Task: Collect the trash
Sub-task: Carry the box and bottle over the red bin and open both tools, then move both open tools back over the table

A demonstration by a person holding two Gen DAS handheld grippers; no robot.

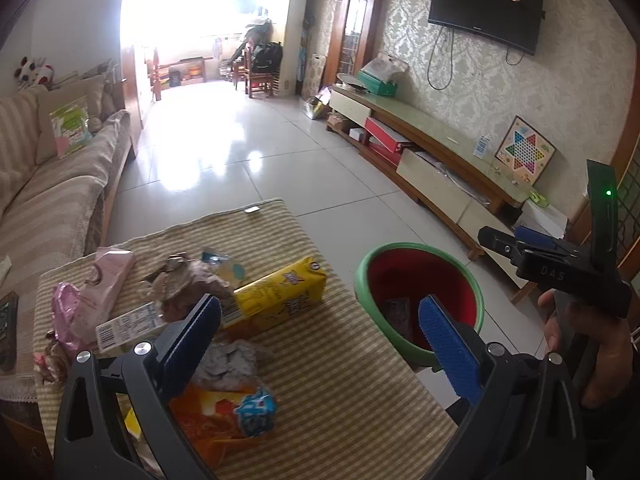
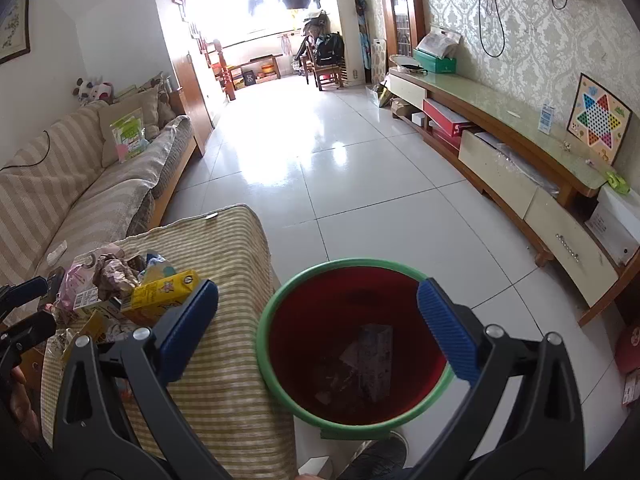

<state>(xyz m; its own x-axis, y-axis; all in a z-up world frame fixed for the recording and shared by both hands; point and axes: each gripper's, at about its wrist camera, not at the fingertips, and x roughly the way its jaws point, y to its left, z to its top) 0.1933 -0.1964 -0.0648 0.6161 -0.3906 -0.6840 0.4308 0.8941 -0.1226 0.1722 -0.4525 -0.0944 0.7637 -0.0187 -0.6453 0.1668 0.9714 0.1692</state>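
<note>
A red bin with a green rim [image 1: 420, 280] [image 2: 352, 344] stands on the floor right of a low table with a striped cloth [image 1: 320, 380] [image 2: 224, 360]. A crumpled carton [image 2: 372, 360] lies inside the bin. On the table lie a yellow drink carton [image 1: 280, 296] [image 2: 164, 292], crumpled brown paper [image 1: 188, 284], a pink wrapper [image 1: 80, 312], a white carton [image 1: 128, 326], an orange packet [image 1: 208, 420] and a blue wrapper [image 1: 256, 410]. My left gripper [image 1: 324, 340] is open and empty above the table's right edge. My right gripper [image 2: 320, 328] is open and empty over the bin.
A striped sofa [image 2: 60, 184] runs along the left. A low TV cabinet [image 2: 500, 148] runs along the right wall, with boxes beside it. Glossy tiled floor [image 2: 340, 184] stretches ahead. A shoe [image 2: 376, 456] shows below the bin.
</note>
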